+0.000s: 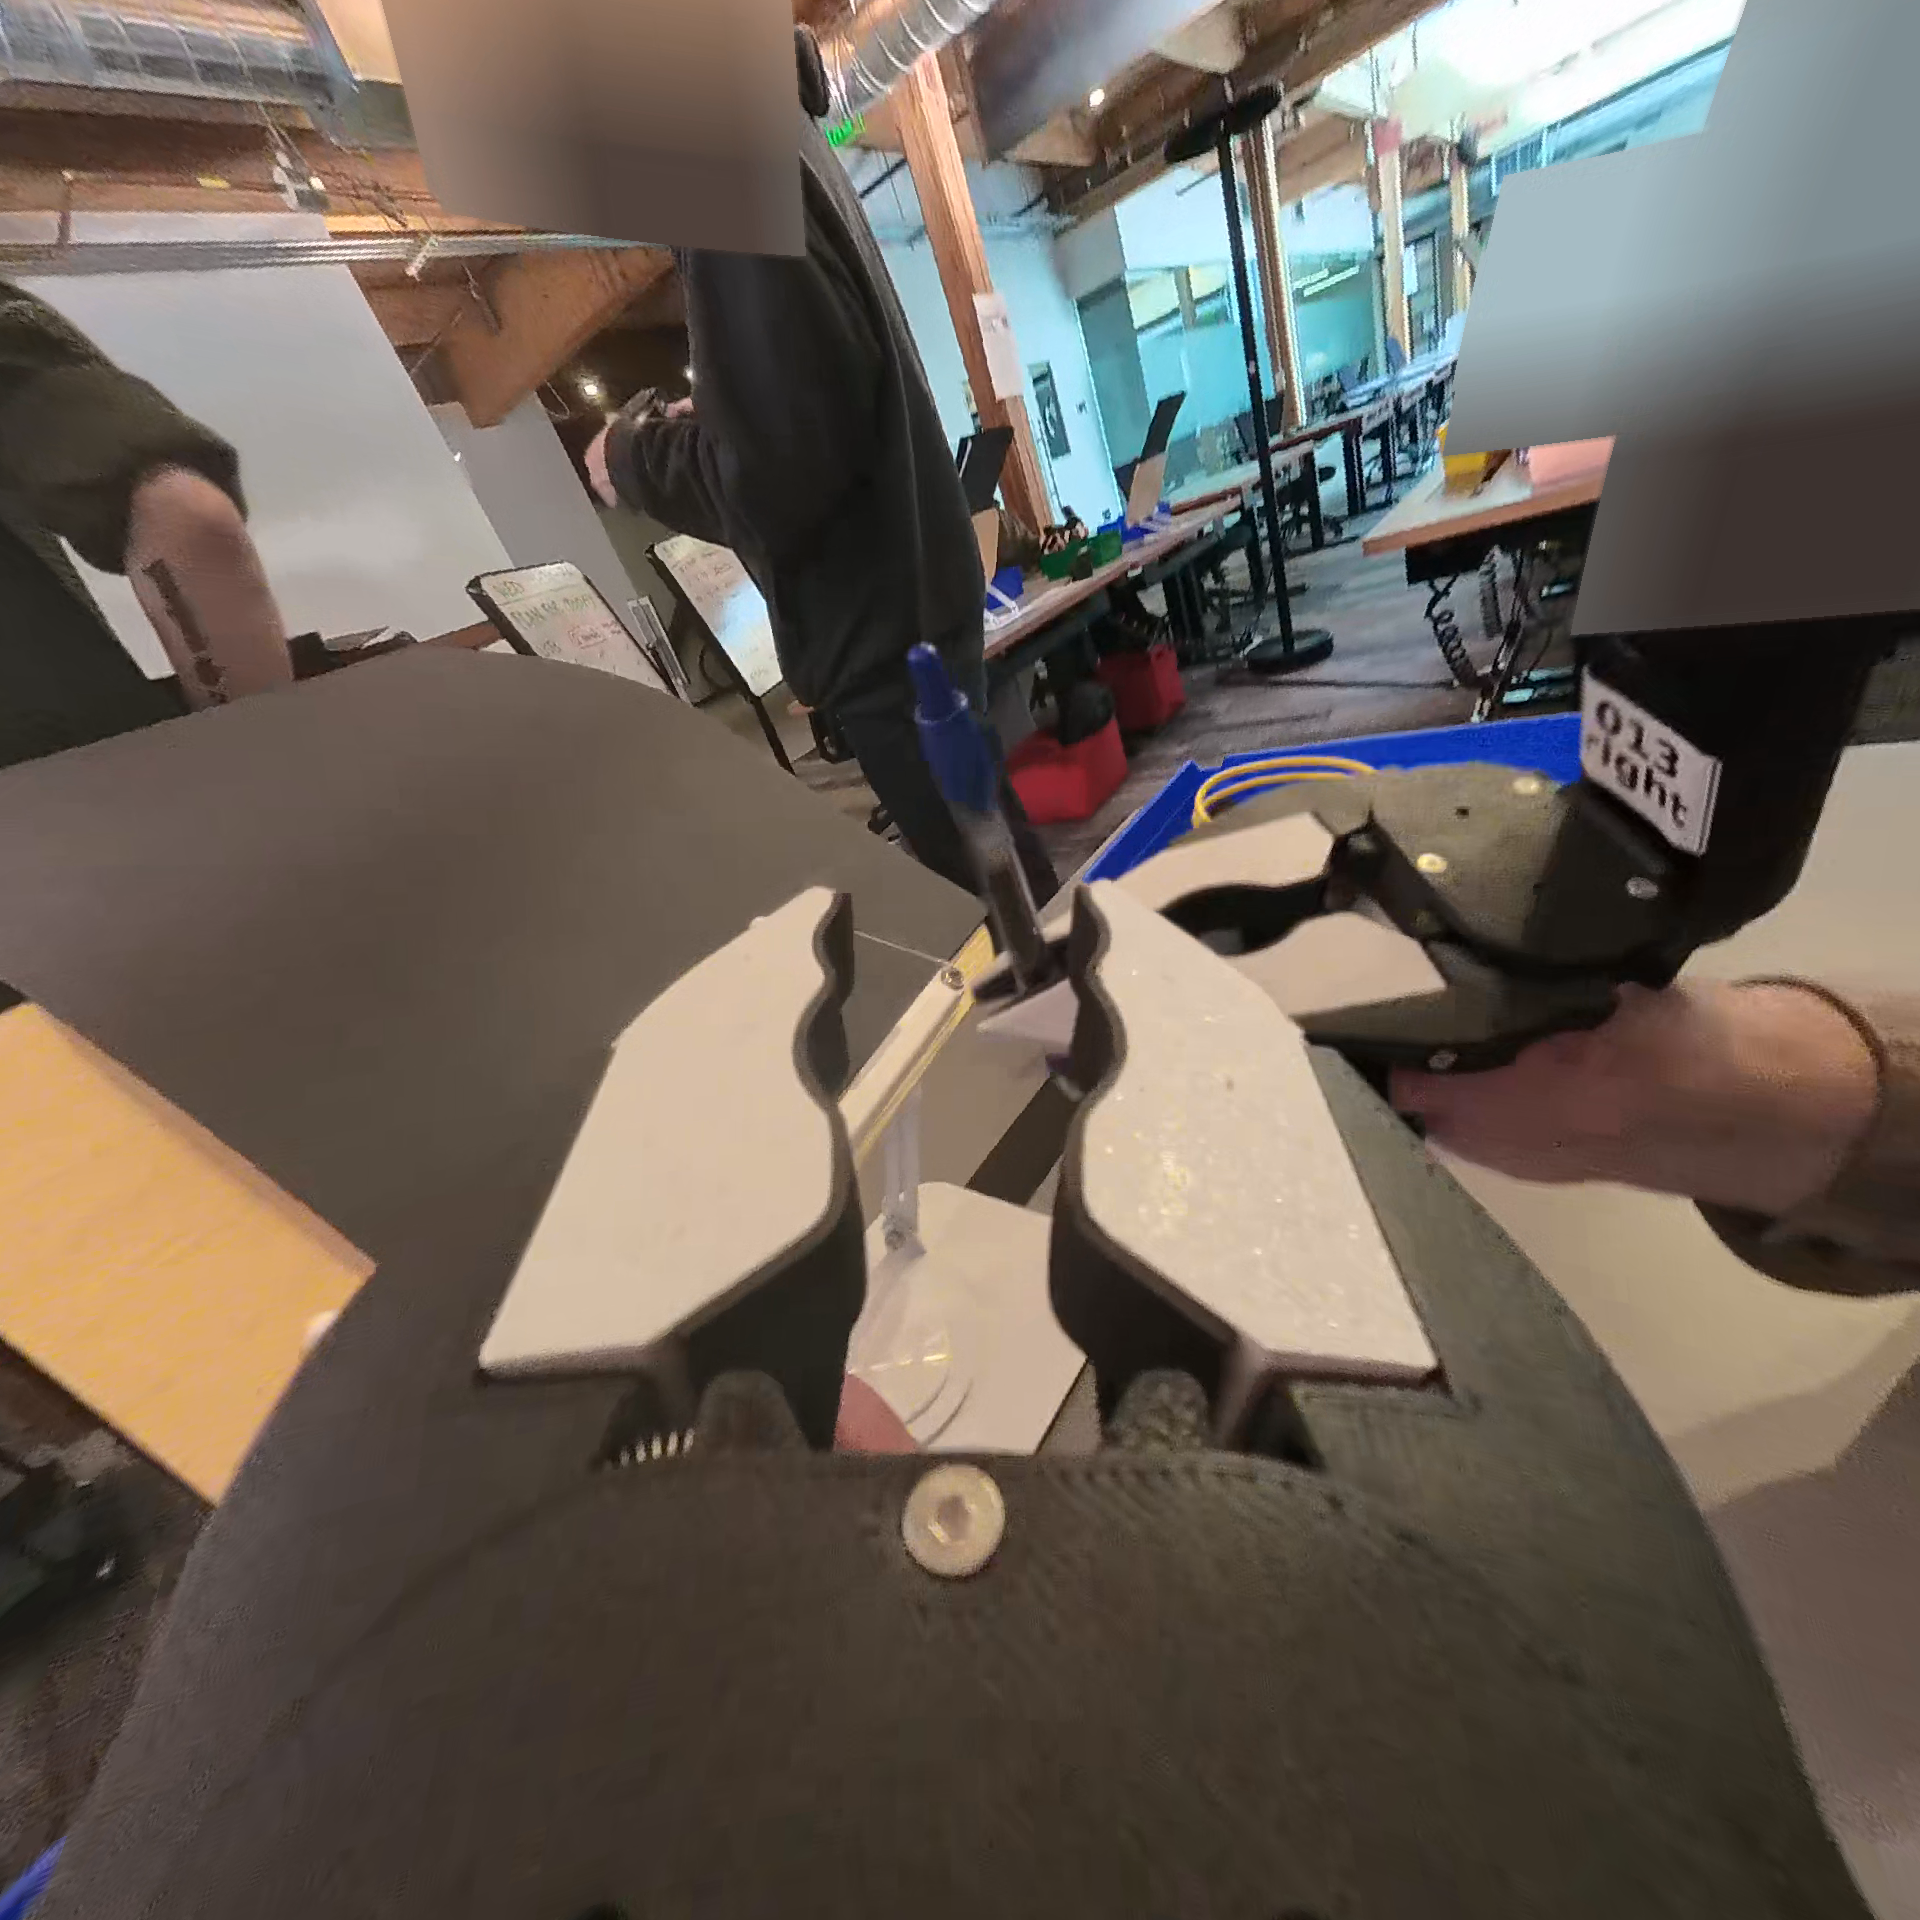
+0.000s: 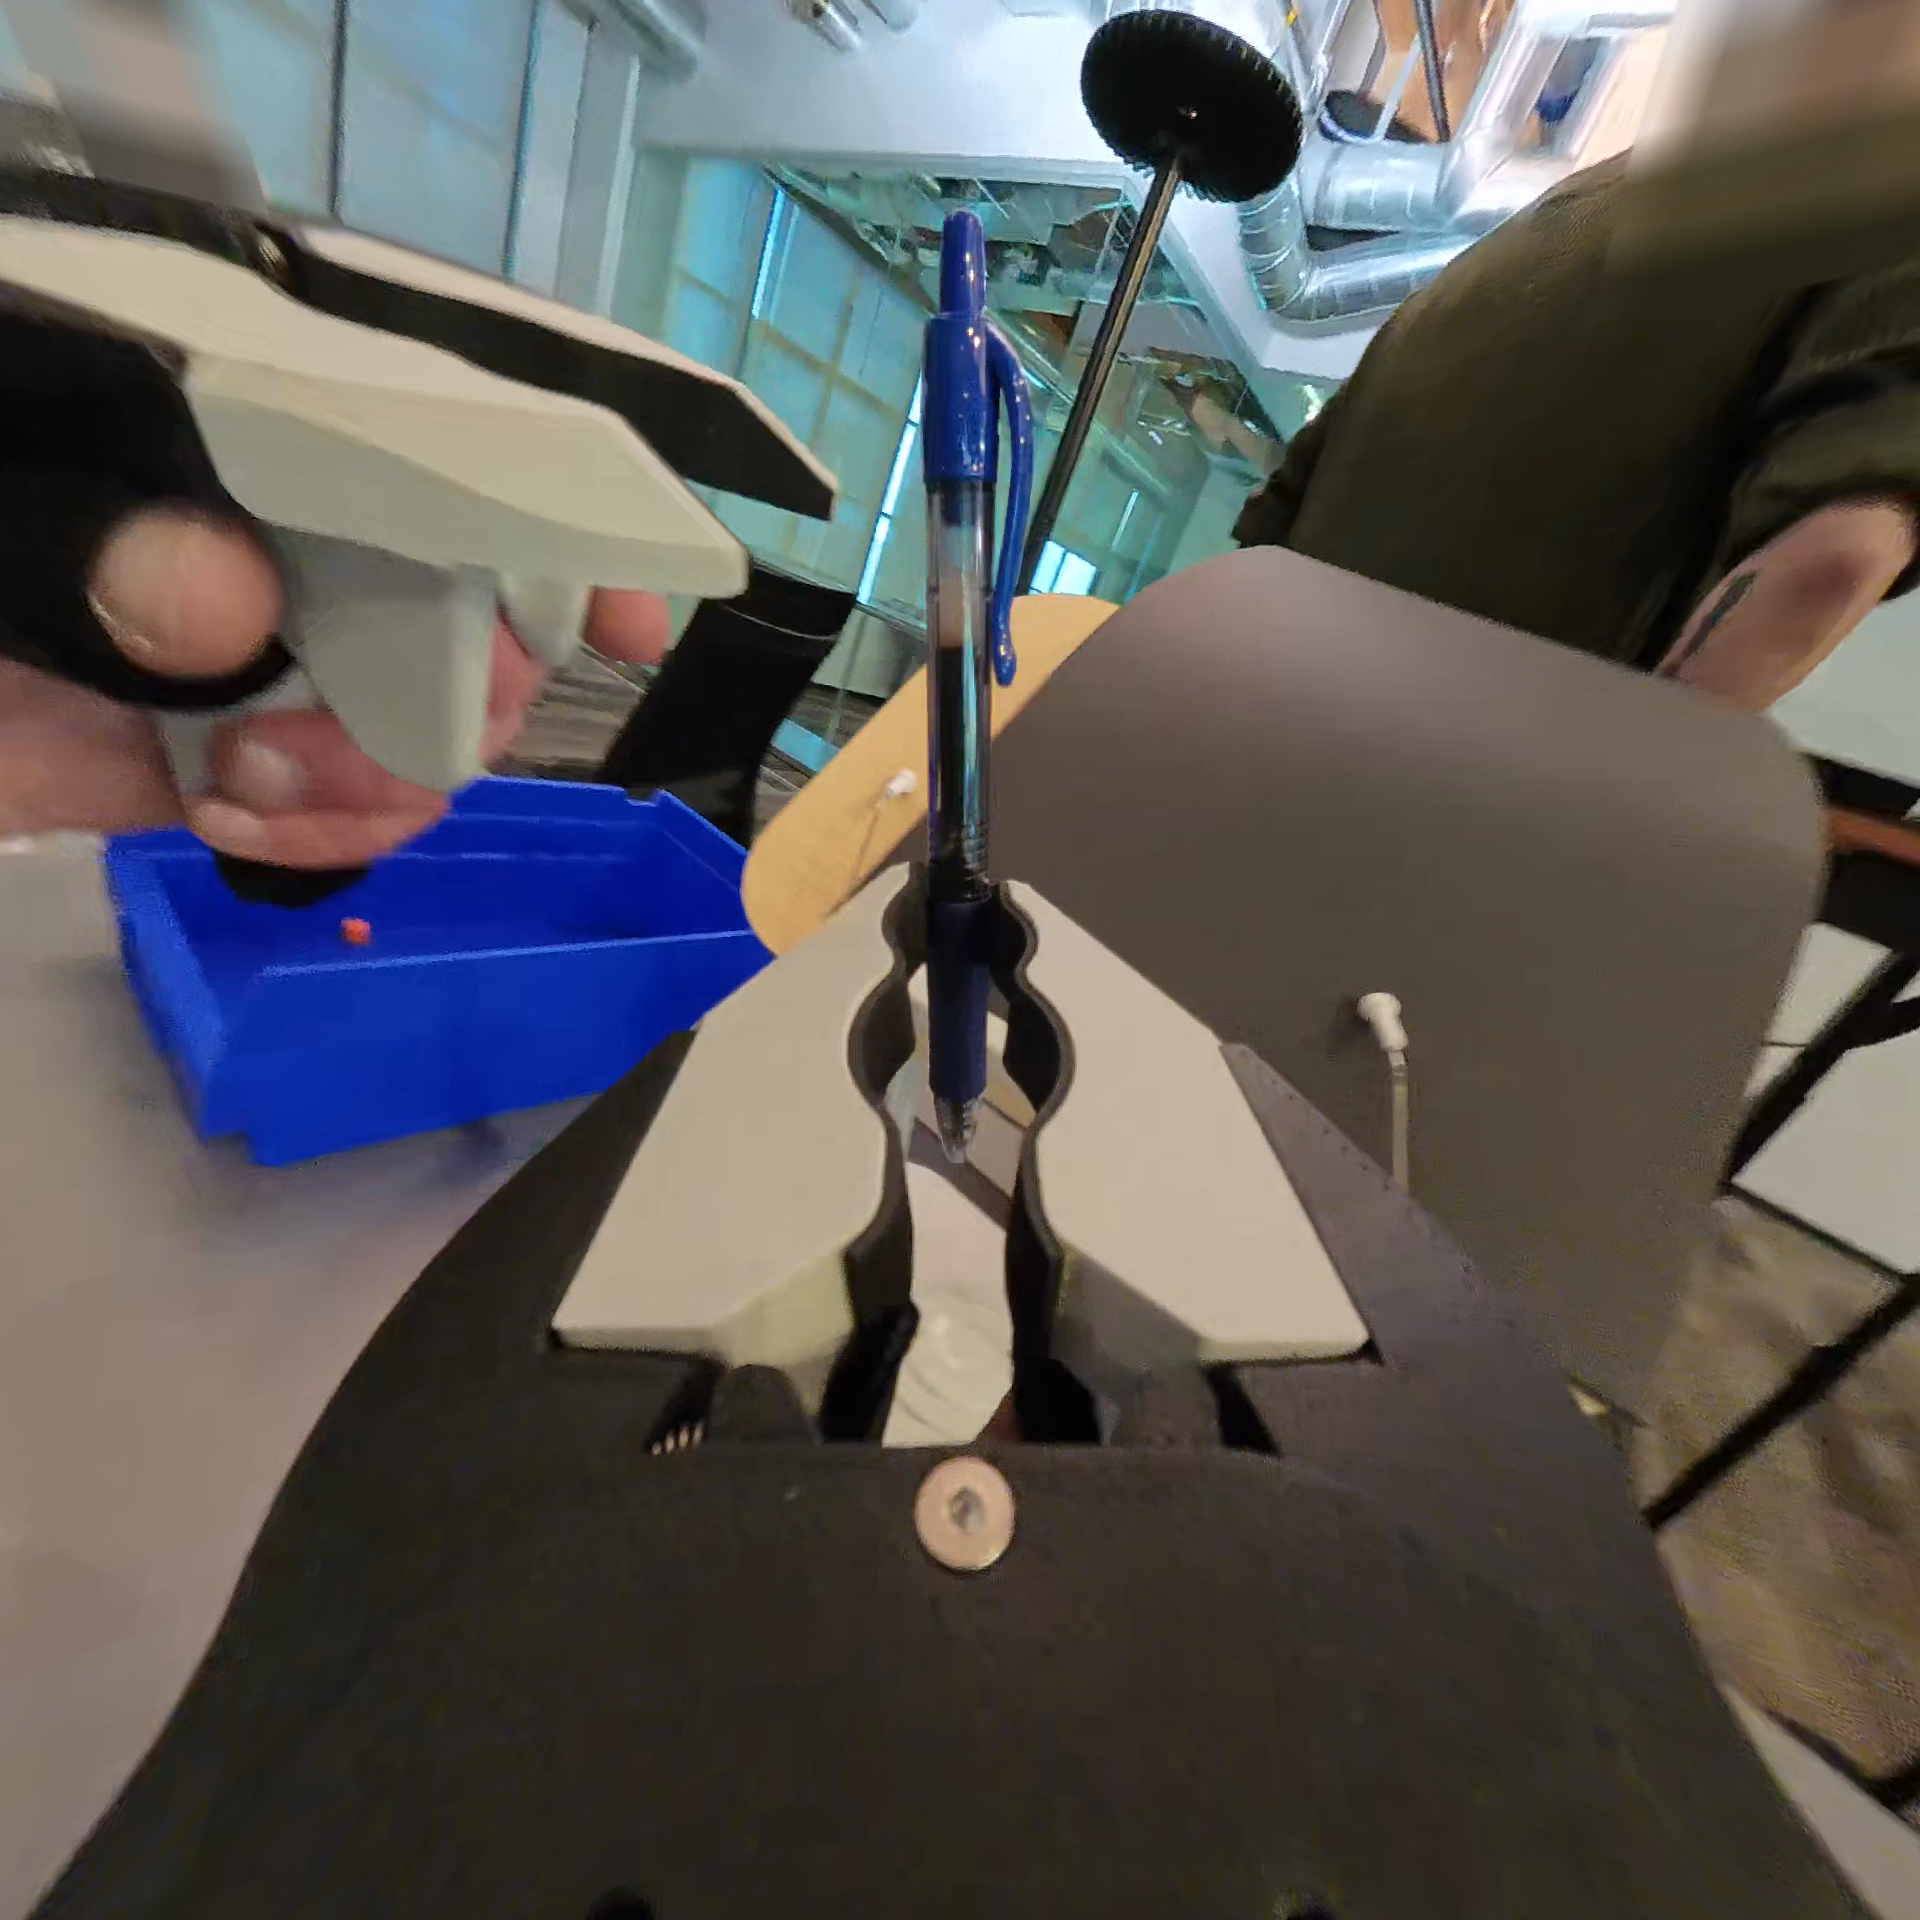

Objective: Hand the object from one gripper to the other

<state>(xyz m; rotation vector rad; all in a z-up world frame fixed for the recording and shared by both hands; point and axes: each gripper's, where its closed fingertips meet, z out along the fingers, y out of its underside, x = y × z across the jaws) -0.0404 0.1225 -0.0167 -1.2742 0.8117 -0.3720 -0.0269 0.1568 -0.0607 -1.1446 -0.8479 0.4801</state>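
Note:
A blue retractable pen (image 2: pixel 961 582) stands upright with its tip down. My right gripper (image 2: pixel 961 935) is shut on the pen's blue rubber grip near its fingertips. In the left wrist view the pen (image 1: pixel 951 758) rises just beyond my left gripper (image 1: pixel 961 925), close to its right fingertip. The left gripper is open and empty, its jaws wide apart. The right gripper (image 1: pixel 1023 977) reaches in from the right there, held by a hand. In the right wrist view the left gripper (image 2: pixel 779 530) hovers at upper left, a short way from the pen and not touching it.
A blue plastic bin (image 2: pixel 468 1039) sits on the grey table (image 2: pixel 156 1351), behind the right gripper in the left wrist view (image 1: pixel 1455 738). A dark grey curved panel (image 1: pixel 416 883) stands close by. A person in dark clothes (image 1: pixel 831 468) stands beyond; a black pole lamp (image 2: pixel 1122 291) rises behind. The grippers' ends are close to 6 cm from one another.

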